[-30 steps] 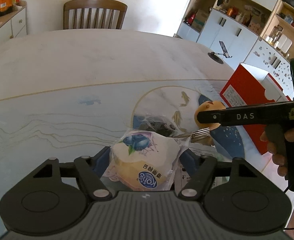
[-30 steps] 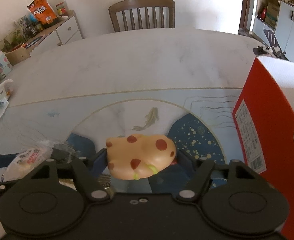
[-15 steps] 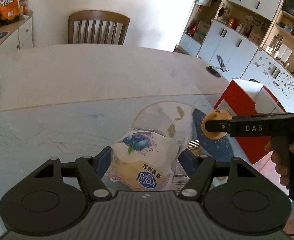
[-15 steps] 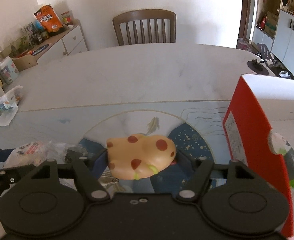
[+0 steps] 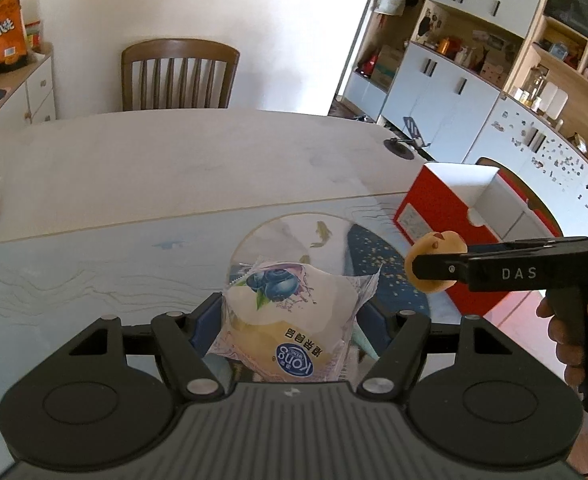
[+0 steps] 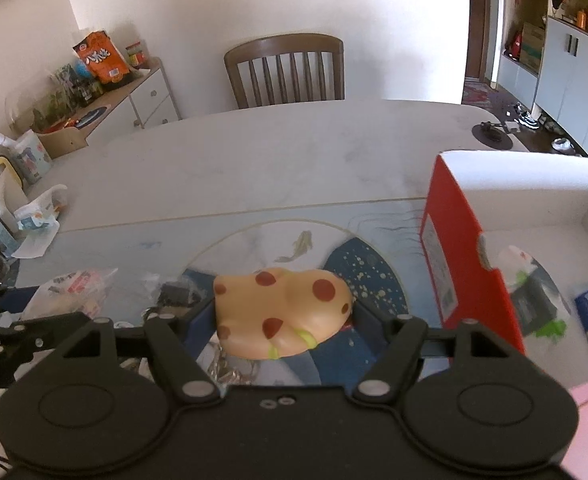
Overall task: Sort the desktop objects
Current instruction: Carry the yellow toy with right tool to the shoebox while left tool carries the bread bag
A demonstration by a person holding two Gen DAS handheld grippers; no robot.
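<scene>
My left gripper (image 5: 289,320) is shut on a clear-wrapped blueberry bun (image 5: 287,320), held above the table. In the right wrist view my right gripper (image 6: 283,316) is shut on a tan squishy toy (image 6: 281,312) with red spots and green bits. The left wrist view shows that toy (image 5: 434,250) at the tip of the right gripper, lifted just left of the red box (image 5: 446,216). The box (image 6: 470,264) is open on top, white inside, with packets lying in it.
On the patterned mat (image 6: 374,272) lie another wrapped bun (image 6: 73,292), a dark small item (image 6: 173,294) and shiny foil. A crumpled wrapper (image 6: 37,220) sits at the left edge. A chair (image 6: 285,70) stands at the far side. A phone stand (image 5: 408,146) sits far right.
Both grippers have risen with their loads, so more of the table and room shows. The right gripper has moved nearer the red box, whose open inside has come into view.
</scene>
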